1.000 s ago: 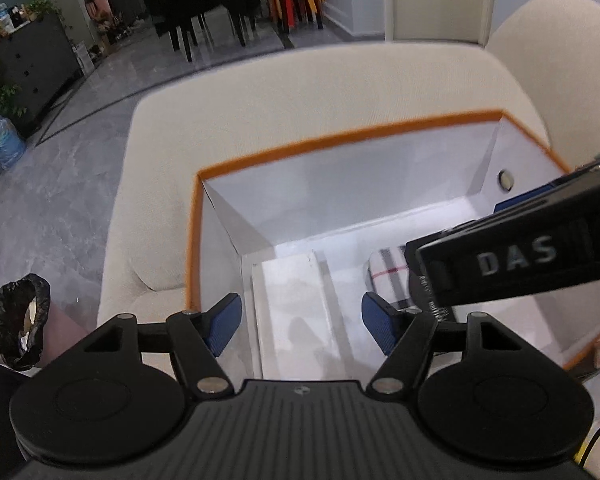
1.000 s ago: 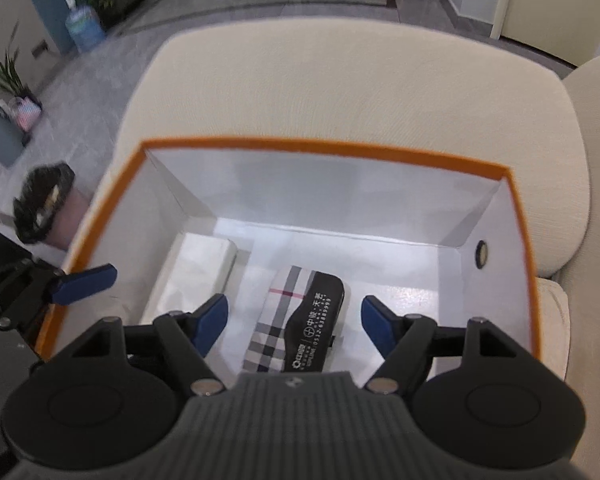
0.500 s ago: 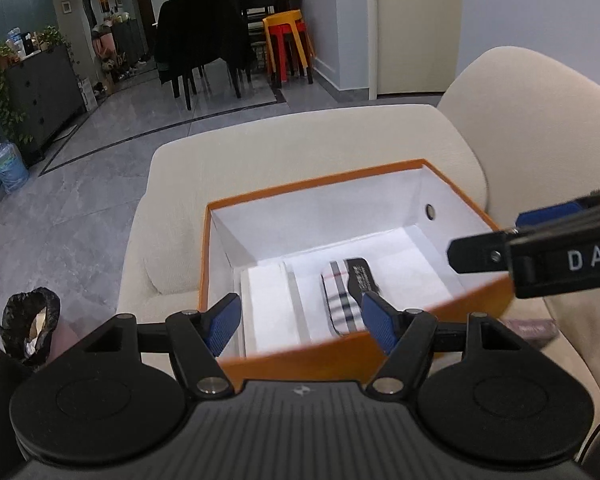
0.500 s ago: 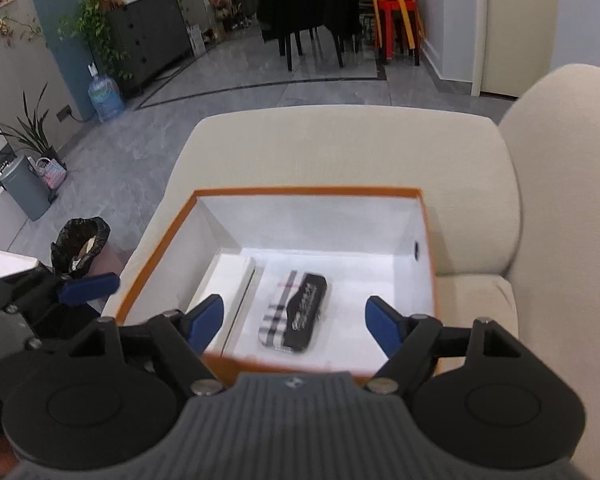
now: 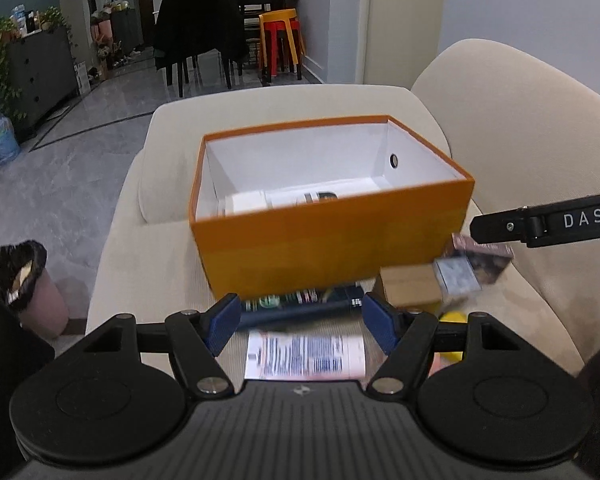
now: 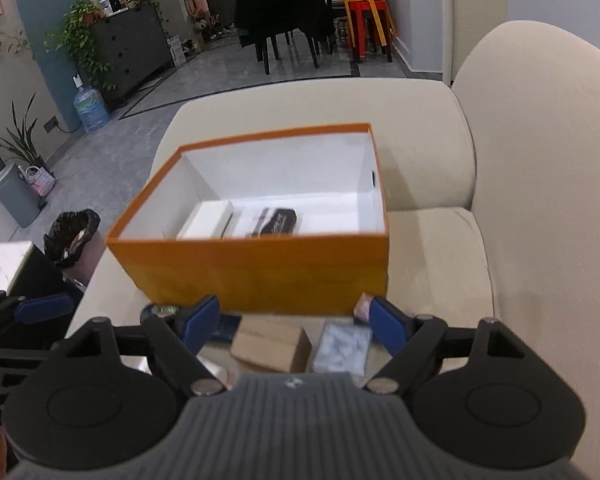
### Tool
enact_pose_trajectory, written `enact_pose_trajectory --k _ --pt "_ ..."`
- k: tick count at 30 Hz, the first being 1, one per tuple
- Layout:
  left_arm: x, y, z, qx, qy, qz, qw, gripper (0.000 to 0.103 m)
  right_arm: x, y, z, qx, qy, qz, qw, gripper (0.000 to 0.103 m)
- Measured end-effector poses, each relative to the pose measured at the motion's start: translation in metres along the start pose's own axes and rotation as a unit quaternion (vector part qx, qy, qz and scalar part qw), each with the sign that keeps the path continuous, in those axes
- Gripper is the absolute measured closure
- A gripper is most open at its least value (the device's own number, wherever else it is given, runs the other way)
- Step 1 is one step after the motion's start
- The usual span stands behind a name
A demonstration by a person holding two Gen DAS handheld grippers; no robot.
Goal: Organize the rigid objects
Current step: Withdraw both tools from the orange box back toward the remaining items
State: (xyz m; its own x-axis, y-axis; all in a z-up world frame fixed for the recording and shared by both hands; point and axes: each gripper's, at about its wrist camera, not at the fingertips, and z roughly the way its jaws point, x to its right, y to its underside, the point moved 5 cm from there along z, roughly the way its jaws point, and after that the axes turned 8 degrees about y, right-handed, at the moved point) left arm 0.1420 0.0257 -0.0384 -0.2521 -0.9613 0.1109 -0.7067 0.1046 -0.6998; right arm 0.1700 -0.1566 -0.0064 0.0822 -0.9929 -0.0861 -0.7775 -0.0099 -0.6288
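Two items, a white box (image 6: 206,220) and a plaid case (image 6: 274,222), are already placed in the orange box (image 6: 252,268) at frame centre; several boxes (image 6: 270,344) are left on the sofa (image 6: 432,248) below it; left gripper (image 5: 302,322) and right gripper (image 6: 294,322) fingers are spread, the right's just widened, nothing gripped

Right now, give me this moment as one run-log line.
left gripper: open, empty | right gripper: open, empty, jaws just widened | orange box: on sofa, holds white box, plaid case | loose: brown carton
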Motion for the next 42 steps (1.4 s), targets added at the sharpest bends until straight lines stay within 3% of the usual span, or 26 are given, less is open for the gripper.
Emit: enact_pose_trajectory --k 12,31,36,42 --pt "-0.007 0.048 -0.002 -0.019 -0.004 -0.022 0.9996 0.021 0.008 0.053 -0.006 -0.002 0.013 -0.003 1.0 0.02" --pt "-0.012 0.082 0.024 -0.059 -0.006 -0.043 0.9973 0.021 0.004 0.112 0.029 -0.044 0.018 0.014 0.999 0.02" --pt "-0.014 0.082 0.025 -0.061 -0.005 -0.048 0.997 0.021 0.004 0.115 0.033 -0.024 0.069 -0.006 0.997 0.023" --pt "-0.015 0.083 0.024 -0.062 -0.003 -0.051 0.9967 0.021 0.007 0.114 0.028 -0.003 0.051 0.013 0.999 0.023"
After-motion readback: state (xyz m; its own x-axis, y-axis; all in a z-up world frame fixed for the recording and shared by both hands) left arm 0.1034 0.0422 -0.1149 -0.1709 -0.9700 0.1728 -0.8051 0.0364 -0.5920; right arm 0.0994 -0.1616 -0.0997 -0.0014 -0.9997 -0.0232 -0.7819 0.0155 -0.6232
